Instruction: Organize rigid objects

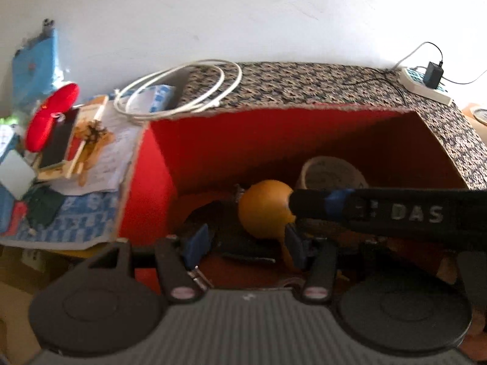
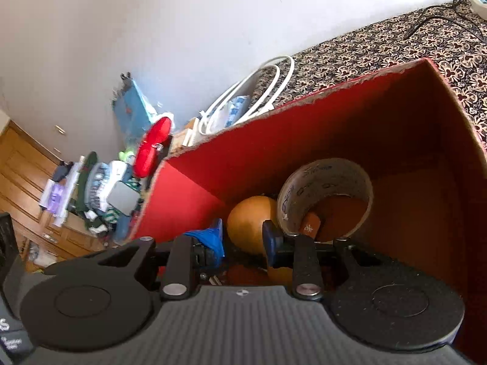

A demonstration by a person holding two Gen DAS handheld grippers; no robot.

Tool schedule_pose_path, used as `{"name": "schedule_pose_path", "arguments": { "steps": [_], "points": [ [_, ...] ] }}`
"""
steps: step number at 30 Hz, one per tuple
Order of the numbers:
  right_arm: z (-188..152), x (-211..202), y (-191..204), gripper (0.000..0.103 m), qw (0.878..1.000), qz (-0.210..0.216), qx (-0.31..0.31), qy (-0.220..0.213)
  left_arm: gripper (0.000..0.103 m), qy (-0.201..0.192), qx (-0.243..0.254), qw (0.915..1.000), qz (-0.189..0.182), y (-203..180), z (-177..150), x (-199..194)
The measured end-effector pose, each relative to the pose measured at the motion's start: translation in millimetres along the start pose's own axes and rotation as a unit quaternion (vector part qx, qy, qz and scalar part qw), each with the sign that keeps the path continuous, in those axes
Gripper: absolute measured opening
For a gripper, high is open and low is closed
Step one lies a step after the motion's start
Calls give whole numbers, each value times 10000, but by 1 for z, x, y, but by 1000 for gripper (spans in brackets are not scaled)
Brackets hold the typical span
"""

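A red cardboard box stands open on a patterned cloth; it also shows in the right wrist view. Inside lie an orange ball, a wide tape roll and dark items. My left gripper is open over the box, its blue pads either side of the dark items below the ball. My right gripper is open, low in the box beside the ball. A black sleeve with white letters crosses the left wrist view from the right.
A coiled white cable lies behind the box. Left of the box is a pile with a red case, books and papers. A white power strip with a black adapter sits at the back right. A wooden cabinet stands far left.
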State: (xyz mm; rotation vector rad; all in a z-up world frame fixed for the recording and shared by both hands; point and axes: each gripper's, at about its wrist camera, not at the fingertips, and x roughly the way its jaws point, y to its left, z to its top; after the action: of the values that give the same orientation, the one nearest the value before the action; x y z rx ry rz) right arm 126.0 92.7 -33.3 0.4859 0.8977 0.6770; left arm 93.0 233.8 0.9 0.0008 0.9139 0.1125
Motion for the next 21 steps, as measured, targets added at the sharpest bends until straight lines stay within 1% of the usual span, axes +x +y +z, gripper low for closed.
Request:
{"name": "schedule_pose_path", "arguments": {
  "steps": [3,7,14,21],
  "points": [
    [-2,-14,-1,13,9998,179,0,-66,57,-25,-89,9999,129,-1,-1,-10],
    [-6,-31,2,13,9995,172,-227,-114,58,-41,-211,9996,172,-5,-5,-22],
    [-12,-58,-3,13,9989,355,-274,-152,59,-101,-158,9986,493,-23,-11,-42],
    [-18,-83,-10,13,9981,548,-260,-130,62,-203,-277,9984,457,-39,-18,-68]
  ]
}}
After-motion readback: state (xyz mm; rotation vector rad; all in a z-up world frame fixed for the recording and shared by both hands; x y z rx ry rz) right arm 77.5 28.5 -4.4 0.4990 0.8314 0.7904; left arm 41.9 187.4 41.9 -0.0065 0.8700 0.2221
